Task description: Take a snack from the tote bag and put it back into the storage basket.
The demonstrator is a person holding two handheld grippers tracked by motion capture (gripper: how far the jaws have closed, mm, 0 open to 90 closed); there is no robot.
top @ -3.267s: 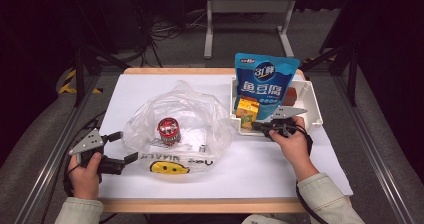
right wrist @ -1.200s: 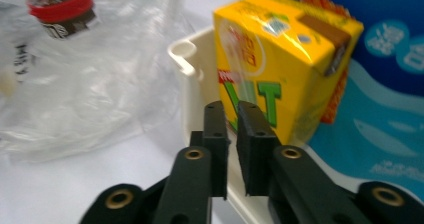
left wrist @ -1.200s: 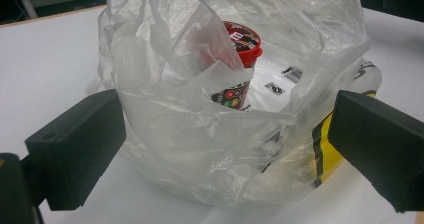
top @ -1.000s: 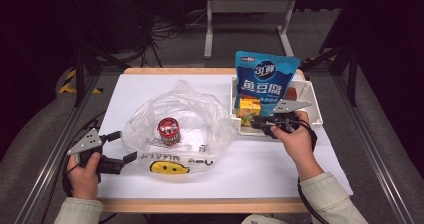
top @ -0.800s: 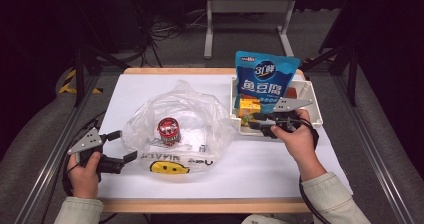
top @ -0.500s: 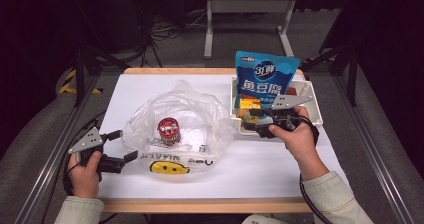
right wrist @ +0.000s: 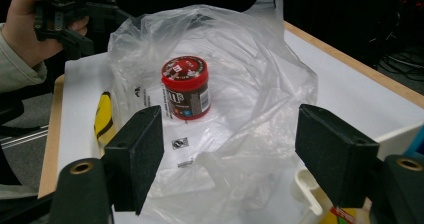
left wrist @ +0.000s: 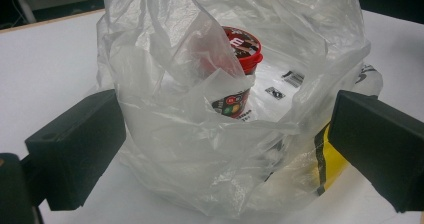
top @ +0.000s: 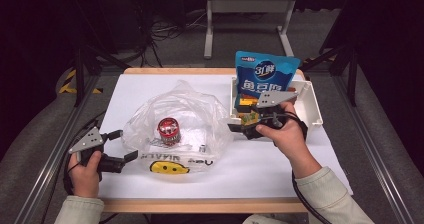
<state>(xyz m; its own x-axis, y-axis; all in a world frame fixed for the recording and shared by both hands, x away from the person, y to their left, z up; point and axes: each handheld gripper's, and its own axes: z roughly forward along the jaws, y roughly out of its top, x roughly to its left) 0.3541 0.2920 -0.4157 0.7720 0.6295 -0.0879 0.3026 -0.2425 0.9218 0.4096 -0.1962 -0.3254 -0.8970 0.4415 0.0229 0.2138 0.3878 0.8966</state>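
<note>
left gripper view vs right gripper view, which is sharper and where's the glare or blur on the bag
Right gripper view: the red-lidded jar is crisp through the clear plastic bag, with soft sheen on the folds and only the near jaws blurred. Left gripper view: wrinkled film veils the jar, with a bright washed-out patch of table behind it. High view: evenly lit white table, dark surroundings, the bag's folds catching mild highlights.

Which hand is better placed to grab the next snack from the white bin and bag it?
Right. The right gripper hangs open over the white plastic bin, beside the blue snack pouch. The left gripper is across the table, at the clear plastic bag.
</note>
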